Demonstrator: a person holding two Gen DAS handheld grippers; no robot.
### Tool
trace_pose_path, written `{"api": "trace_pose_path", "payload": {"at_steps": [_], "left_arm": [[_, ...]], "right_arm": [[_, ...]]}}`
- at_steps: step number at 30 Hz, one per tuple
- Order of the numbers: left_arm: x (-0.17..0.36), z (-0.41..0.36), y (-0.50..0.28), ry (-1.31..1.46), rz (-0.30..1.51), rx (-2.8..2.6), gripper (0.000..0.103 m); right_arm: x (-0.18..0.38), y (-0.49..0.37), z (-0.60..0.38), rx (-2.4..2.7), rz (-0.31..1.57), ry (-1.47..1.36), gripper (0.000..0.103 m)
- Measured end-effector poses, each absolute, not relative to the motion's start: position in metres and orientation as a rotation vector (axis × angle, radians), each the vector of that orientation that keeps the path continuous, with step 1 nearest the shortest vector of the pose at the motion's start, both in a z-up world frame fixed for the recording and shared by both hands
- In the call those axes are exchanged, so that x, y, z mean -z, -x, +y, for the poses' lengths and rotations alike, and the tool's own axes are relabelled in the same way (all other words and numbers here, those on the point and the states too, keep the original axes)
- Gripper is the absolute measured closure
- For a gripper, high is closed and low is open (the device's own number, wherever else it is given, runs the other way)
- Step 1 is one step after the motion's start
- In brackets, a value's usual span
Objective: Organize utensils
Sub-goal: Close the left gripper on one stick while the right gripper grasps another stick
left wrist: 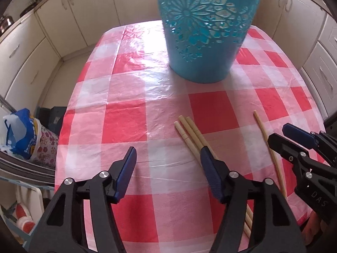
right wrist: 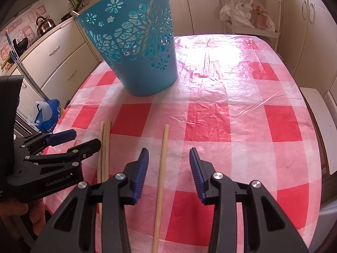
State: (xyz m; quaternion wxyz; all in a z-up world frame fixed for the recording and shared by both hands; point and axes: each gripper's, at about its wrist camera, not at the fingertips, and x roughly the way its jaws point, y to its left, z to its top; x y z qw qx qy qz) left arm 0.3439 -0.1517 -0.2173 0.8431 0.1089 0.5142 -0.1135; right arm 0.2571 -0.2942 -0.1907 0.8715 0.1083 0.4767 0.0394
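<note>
A teal cut-out basket stands upright on the red-and-white checked table. Three bamboo chopsticks lie bundled in front of it. A single chopstick lies apart to their right. My left gripper is open and empty, just left of the bundle; it also shows in the right wrist view. My right gripper is open and empty above the single chopstick; it also shows in the left wrist view.
Cream kitchen cabinets surround the table. A blue bag sits off the table's left edge. A white rack with plastic bags stands behind the table. A kettle is on the left counter.
</note>
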Motion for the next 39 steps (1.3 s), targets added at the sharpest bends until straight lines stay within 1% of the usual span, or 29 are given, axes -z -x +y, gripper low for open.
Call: {"api": "trace_pose_path", "payload": {"at_steps": [3,7,13,15,21,23,25,27,30,33,36,37,39], "left_arm": [[0.216,-0.166,-0.342,-0.309,1.056,0.255,0.05],[0.214,-0.171,-0.344,-0.413,1.062,0.29,0.05],[0.212,-0.156,-0.36,-0.282,1.179,0.323,0.05],[0.212,-0.152,-0.359,-0.25,1.178,0.314,0.05],[0.216,-0.157,-0.355,-0.157,1.18,0.274,0.05],[0.219,-0.172,-0.348,-0.194,1.179,0.281,0.051],[0.219,-0.185,-0.334,-0.285,1.129,0.305,0.062],[0.217,-0.189,-0.328,-0.371,1.099,0.352,0.062],[0.216,-0.176,-0.335,-0.339,1.148,0.412,0.062],[0.214,-0.166,-0.338,-0.341,1.153,0.423,0.062],[0.216,-0.163,-0.338,-0.339,1.123,0.463,0.067],[0.216,-0.166,-0.336,-0.365,1.098,0.497,0.075],[0.218,-0.175,-0.327,-0.426,1.059,0.645,0.076]], "right_arm": [[0.193,-0.258,-0.294,-0.072,1.001,-0.214,0.063],[0.194,-0.258,-0.295,-0.06,1.003,-0.203,0.063],[0.192,-0.258,-0.285,-0.071,0.991,-0.161,0.062],[0.193,-0.258,-0.285,-0.072,0.992,-0.157,0.06],[0.196,-0.259,-0.284,-0.073,1.003,-0.156,0.059],[0.194,-0.259,-0.284,-0.072,1.0,-0.154,0.058],[0.193,-0.258,-0.287,-0.057,0.996,-0.157,0.057],[0.193,-0.258,-0.294,-0.048,0.996,-0.178,0.057],[0.193,-0.256,-0.3,-0.043,0.996,-0.198,0.057],[0.191,-0.256,-0.3,-0.052,0.994,-0.205,0.057],[0.191,-0.256,-0.3,-0.056,0.988,-0.206,0.057],[0.191,-0.256,-0.299,-0.057,0.99,-0.204,0.057],[0.193,-0.257,-0.299,-0.053,0.998,-0.205,0.057]]}}
